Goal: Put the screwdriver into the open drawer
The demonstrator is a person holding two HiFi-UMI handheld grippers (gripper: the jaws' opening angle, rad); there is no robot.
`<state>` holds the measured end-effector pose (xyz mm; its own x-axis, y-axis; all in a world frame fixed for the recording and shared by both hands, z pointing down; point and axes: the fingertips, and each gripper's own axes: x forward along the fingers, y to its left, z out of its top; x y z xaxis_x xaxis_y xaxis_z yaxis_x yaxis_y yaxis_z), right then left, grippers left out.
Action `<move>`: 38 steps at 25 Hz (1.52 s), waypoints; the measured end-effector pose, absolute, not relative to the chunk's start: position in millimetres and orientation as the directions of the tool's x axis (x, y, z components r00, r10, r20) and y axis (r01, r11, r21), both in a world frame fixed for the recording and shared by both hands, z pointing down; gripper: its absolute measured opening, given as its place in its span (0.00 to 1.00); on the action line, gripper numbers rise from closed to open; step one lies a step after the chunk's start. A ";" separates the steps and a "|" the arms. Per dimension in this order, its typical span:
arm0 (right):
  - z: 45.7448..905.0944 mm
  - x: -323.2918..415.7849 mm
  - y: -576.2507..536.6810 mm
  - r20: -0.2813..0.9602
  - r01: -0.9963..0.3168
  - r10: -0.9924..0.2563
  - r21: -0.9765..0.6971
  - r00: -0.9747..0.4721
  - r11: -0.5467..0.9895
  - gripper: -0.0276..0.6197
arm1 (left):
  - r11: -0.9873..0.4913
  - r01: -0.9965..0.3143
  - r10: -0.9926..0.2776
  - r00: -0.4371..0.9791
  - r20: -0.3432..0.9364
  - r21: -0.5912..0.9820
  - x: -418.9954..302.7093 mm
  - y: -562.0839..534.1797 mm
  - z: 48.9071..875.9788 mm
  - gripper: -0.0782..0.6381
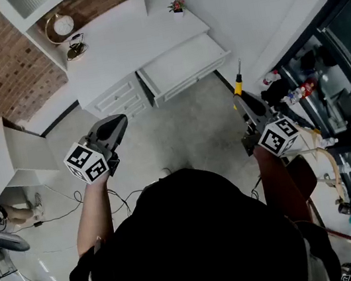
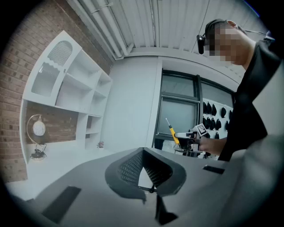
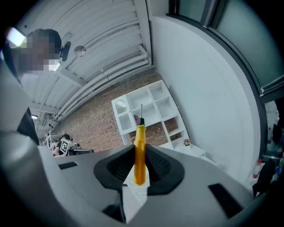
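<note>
White desk (image 1: 125, 44) at the far side, drawer (image 1: 182, 62) pulled out at its front. Nearer, left gripper (image 1: 120, 122) with jaws slightly apart, empty. Right gripper (image 1: 241, 99) clamped on the yellow handle of a screwdriver (image 1: 239, 83), up in the air, well short of the drawer, tip toward it.

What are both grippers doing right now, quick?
Left gripper: open, nothing between its jaws.
Right gripper: closed on the screwdriver, holding it by its yellow handle.
</note>
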<state>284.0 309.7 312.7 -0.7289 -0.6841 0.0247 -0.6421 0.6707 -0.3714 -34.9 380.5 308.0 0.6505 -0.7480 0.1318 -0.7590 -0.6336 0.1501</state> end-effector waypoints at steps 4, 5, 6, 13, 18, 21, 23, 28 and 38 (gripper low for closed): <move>318.4 290.4 311.4 0.025 -0.637 -0.679 -0.372 -0.734 0.675 0.17 | -0.629 -0.763 -0.751 0.646 0.139 0.149 -25.5 384.8 307.1 0.13; 318.4 292.8 311.8 0.022 -0.636 -0.679 -0.373 -0.734 0.676 0.17 | -0.630 -0.762 -0.750 0.647 0.138 0.149 -21.6 385.2 306.8 0.13; 317.8 295.2 311.7 0.020 -0.635 -0.678 -0.373 -0.735 0.677 0.17 | -0.632 -0.762 -0.749 0.648 0.137 0.146 -17.6 385.4 306.4 0.13; 312.3 311.3 302.2 -0.013 -0.619 -0.671 -0.375 -0.741 0.690 0.17 | -0.622 -0.771 -0.760 0.636 0.132 0.134 1.9 383.5 303.2 0.13; 311.4 310.1 299.1 -0.013 -0.610 -0.661 -0.371 -0.750 0.700 0.17 | -0.605 -0.785 -0.776 0.619 0.121 0.134 -0.6 382.9 300.2 0.13; 308.9 310.8 297.6 -0.020 -0.607 -0.658 -0.367 -0.753 0.705 0.17 | -0.601 -0.787 -0.777 0.616 0.126 0.138 0.5 382.2 302.2 0.13; 307.3 313.0 295.8 -0.027 -0.606 -0.659 -0.367 -0.752 0.706 0.17 | -0.600 -0.788 -0.778 0.615 0.130 0.138 1.5 380.2 303.7 0.13; 310.9 319.0 286.7 -0.027 -0.609 -0.667 -0.379 -0.745 0.696 0.17 | -0.600 -0.788 -0.779 0.614 0.124 0.135 2.5 370.5 305.1 0.13; 318.9 321.0 262.5 -0.008 -0.632 -0.684 -0.374 -0.730 0.679 0.17 | -0.601 -0.786 -0.775 0.617 0.136 0.145 1.1 337.4 317.7 0.13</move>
<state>321.0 262.5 318.9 -0.7298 -0.6836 -0.0080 -0.6317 0.6788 -0.3743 1.1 337.4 317.7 0.6173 -0.7749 0.1361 -0.7861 -0.6008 0.1448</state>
